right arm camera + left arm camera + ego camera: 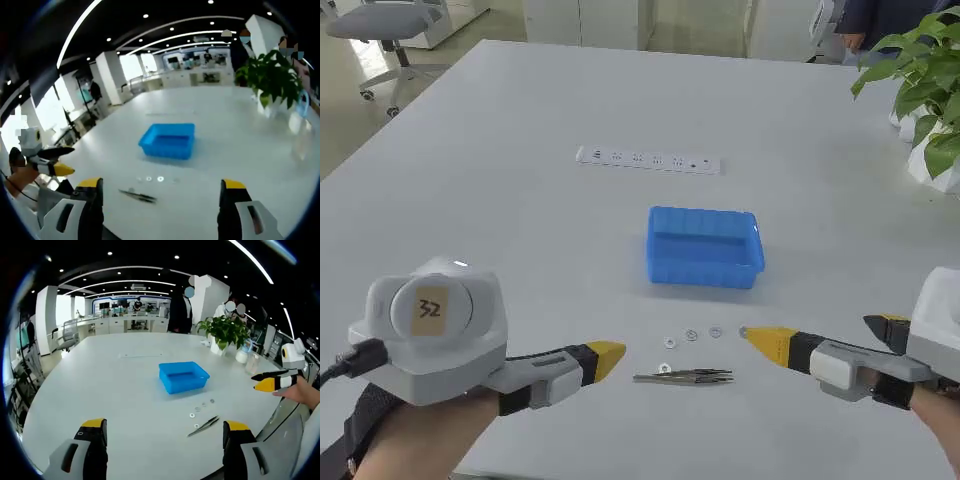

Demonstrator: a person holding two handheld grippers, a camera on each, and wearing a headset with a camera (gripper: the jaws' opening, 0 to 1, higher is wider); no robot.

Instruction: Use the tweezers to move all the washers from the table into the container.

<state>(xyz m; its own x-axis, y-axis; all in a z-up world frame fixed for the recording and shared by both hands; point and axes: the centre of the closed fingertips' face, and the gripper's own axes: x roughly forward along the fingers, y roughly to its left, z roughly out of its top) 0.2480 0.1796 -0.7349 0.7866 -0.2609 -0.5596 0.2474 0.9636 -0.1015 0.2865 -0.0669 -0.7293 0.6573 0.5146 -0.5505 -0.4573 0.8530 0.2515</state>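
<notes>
L tongs [164,424] & R tongs [160,183] wide open, empty.

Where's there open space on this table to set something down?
Bare tabletop lies between the power strip and the blue container, and across the whole stretch left of the container. It is crowded just in front of the container, where the washers and tweezers lie.

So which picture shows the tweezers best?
The head view. The tweezers lie near and sharp on the table, by the washers. The left gripper view shows them small and thin; the right gripper view, just a dark blurry sliver.
</notes>
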